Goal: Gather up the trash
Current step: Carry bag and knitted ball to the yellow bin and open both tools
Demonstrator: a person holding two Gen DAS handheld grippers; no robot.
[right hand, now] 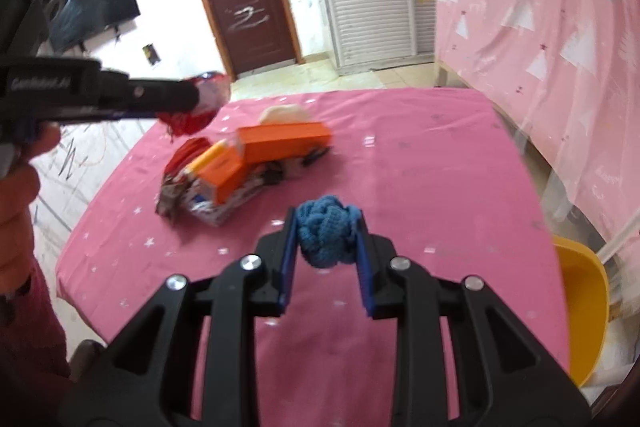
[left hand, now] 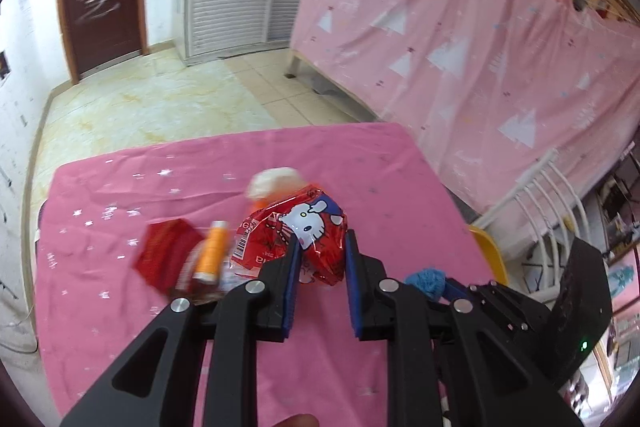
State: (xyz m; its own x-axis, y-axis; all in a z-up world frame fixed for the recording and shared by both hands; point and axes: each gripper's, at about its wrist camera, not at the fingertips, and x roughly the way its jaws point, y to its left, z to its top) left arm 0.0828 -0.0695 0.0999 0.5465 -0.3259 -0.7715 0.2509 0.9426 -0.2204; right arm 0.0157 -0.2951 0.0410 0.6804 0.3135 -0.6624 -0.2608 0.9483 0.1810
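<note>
Table draped in a pink cloth with small silver stars (right hand: pixel 420 187); tiled floor beyond it, pink curtain with white tree shapes (left hand: pixel 460 27) along the right side. Yellow plastic chair seat (right hand: pixel 580 307) just off the table's right edge.

Trash pile on the far-left part of the cloth: long orange cardboard box (right hand: pixel 286 141), a shorter orange box (right hand: pixel 222 175) lying against it, a flat red packet (left hand: pixel 166 253), an orange tube with a pale cap (left hand: pixel 212 251), silvery foil wrappers (right hand: pixel 212 211) underneath, and a pale crumpled wad (right hand: pixel 284 113) behind. All touching or overlapping.

Left gripper (left hand: pixel 322 251): 2 blue-padded jaws clamped on a crumpled red foil wrapper with a white cartoon cat print (left hand: pixel 304 227), held clear of the cloth, above and left of the pile in the right wrist view.

Right gripper (right hand: pixel 327 235): jaws pressed onto both sides of a blue knitted ball (right hand: pixel 326 237), held over the near middle of the table.
</note>
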